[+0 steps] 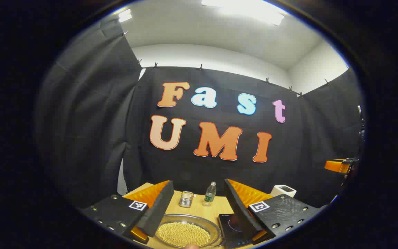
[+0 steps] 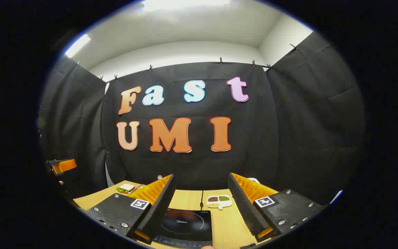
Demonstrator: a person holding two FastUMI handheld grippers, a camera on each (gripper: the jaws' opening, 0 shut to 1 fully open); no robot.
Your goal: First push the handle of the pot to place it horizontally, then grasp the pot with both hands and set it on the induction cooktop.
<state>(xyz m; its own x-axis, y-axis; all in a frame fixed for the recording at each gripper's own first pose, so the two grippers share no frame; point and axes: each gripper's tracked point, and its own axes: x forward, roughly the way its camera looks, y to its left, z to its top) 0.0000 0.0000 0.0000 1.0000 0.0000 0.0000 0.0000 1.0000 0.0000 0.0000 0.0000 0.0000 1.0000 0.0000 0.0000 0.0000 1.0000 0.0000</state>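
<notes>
Now at the very start: both grippers held above the light wooden table (image 2: 226, 221), nothing grasped yet.

Left gripper (image 1: 197, 207): jaws wide apart, empty. Just below and between its fingers, the shallow steel pot (image 1: 188, 233) full of small yellow beans, resting on the table. Handle of pot not visible, cut off at bottom edge, so cannot tell its direction. Right beside the pot, on its right side: the flat black induction cooktop (image 1: 231, 224), touching or almost touching the rim, cannot tell which. Behind the pot, further back: small glass jar w/ metal lid (image 1: 186, 199) and clear plastic bottle w/ green label (image 1: 210, 193). White box-like appliance (image 1: 283, 190) far to the right of the pot, at table edge.

Right gripper (image 2: 202, 207): jaws also wide apart, empty, hovering over the cooktop (image 2: 185, 224). Behind the cooktop, a white divided dish w/ brown and green grains (image 2: 219, 200); far left of it, a sandwich on a small plate (image 2: 126, 188).

Step in hand, by judgement: push the handle to horizontal. Best to lower one gripper first, look for the handle, push w/ side of one finger slowly, low and near the handle end, so beans stay in and the pot does not slide into the cooktop. Then one gripper on each side of the rim, lift level, short move to the cooktop.
</notes>
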